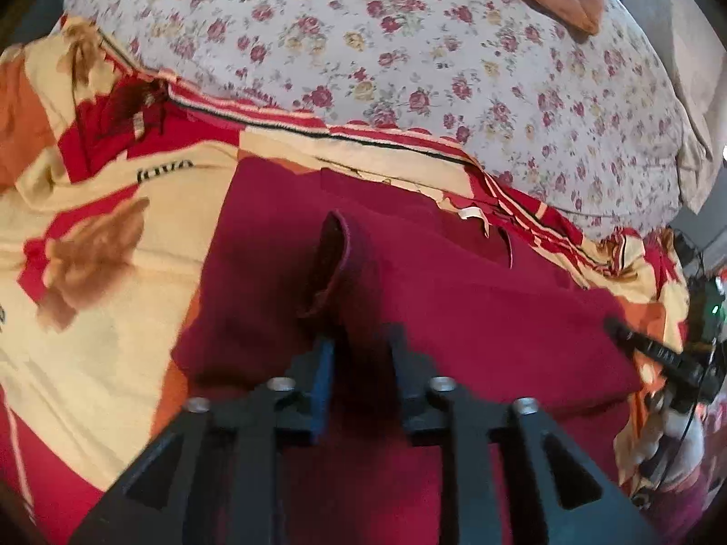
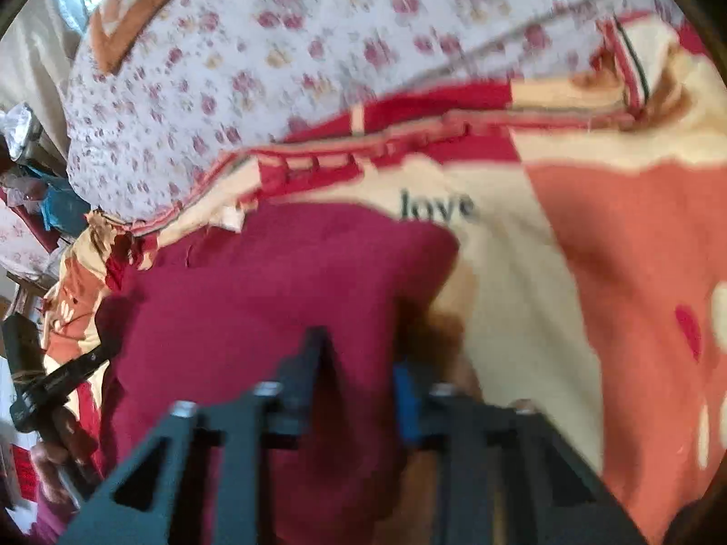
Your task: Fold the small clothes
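Here, garment: a maroon knit top [image 1: 454,309] lies on the love-print blanket [image 1: 104,227] spread over the bed.
Handling: likely light, soft, floppy; take hems or corners.
Left hand-held gripper [image 1: 361,340]: narrow, pinching a raised maroon fold.
Right hand-held gripper [image 2: 359,354]: narrow, maroon cloth between its fingers at the top's edge.

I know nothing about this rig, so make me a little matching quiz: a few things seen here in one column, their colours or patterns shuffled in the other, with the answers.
Things:
1. garment
2. bedsheet
3. blanket
4. pad on a left gripper finger

Looks:
A. small red roses on white
B. plain dark red
C. blue
D. cream with red and orange patches and the word "love"

Pairs: 1-B, 2-A, 3-D, 4-C
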The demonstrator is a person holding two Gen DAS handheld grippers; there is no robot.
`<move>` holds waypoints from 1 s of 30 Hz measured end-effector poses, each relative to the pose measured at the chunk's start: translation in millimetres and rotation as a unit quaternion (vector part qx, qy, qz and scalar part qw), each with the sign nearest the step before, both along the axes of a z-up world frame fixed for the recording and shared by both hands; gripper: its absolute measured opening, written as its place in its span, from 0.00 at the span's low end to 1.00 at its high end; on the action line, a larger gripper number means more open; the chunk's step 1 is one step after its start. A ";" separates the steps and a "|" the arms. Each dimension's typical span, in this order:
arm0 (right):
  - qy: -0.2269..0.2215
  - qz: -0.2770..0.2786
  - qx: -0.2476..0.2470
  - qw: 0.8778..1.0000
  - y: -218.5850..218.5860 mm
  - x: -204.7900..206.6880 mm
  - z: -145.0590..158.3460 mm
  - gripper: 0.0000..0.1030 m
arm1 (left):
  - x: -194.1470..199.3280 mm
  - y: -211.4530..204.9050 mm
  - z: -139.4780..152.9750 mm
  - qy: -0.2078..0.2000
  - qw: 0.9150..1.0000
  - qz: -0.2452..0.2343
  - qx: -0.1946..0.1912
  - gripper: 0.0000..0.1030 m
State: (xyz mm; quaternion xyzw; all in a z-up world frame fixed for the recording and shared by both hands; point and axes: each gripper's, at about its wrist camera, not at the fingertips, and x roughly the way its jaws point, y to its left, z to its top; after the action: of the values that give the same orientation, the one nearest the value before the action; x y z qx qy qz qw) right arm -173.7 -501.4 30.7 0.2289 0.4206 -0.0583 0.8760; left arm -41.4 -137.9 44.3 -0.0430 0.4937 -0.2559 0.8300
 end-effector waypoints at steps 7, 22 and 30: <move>0.023 -0.023 -0.061 0.998 -6.8 -0.2 -6.7 0.17 | -4.1 6.9 -3.9 0.005 1.000 0.013 -0.007 0.16; 0.070 0.029 -0.110 0.991 50.7 -41.3 4.9 0.40 | -6.0 16.4 16.3 -0.035 0.998 0.047 0.011 0.16; 0.040 0.048 -0.129 0.990 72.5 -32.1 26.3 0.41 | 23.0 10.0 -12.4 -0.015 0.996 0.070 0.047 0.16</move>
State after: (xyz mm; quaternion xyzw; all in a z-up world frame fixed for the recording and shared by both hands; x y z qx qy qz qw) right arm -205.8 -428.9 57.0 0.0910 0.4549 -0.0789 0.8824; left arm -18.4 -127.9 31.8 -0.0343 0.4882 -0.1739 0.8545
